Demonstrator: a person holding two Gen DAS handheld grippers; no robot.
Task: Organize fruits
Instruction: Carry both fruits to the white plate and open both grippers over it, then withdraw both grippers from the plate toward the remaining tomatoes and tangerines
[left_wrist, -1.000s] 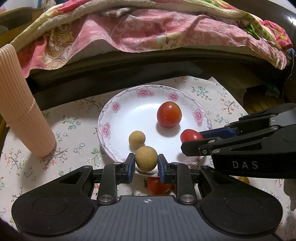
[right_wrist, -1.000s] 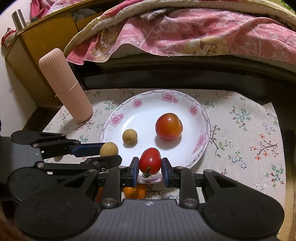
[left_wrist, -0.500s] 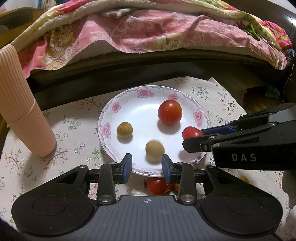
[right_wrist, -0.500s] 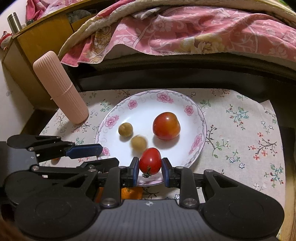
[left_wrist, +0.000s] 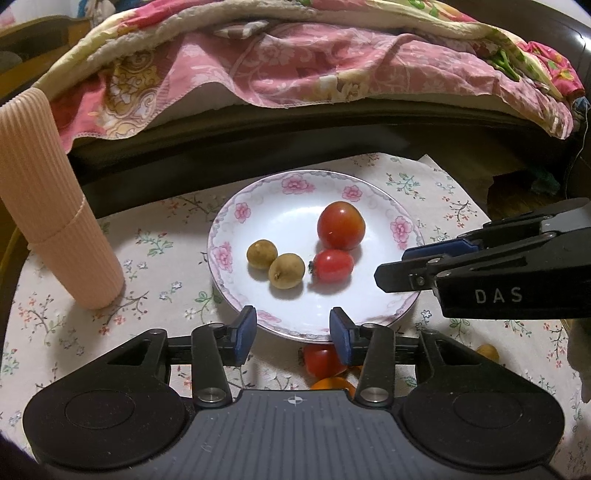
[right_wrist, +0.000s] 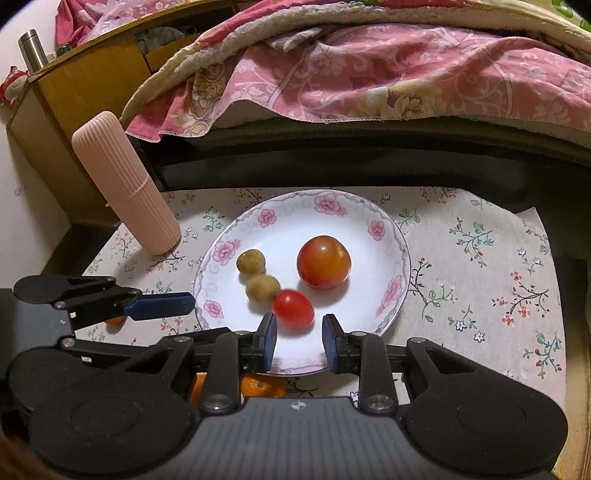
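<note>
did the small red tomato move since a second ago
Yes. The small red tomato has left the right claw, whose jaws now stand apart, and lies on the plate touching a brown fruit, farther in from the near rim.

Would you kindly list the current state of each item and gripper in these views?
White floral-rimmed plate: flat on cloth, holding four fruits.
Large red tomato: resting on plate.
Small red cherry tomato: lying on plate, ungripped.
Two round brown longans: on plate, touching each other.
Pink ribbed cylinder: standing on cloth.
Left gripper: jaws opening, empty.
Right gripper: open, empty.
</note>
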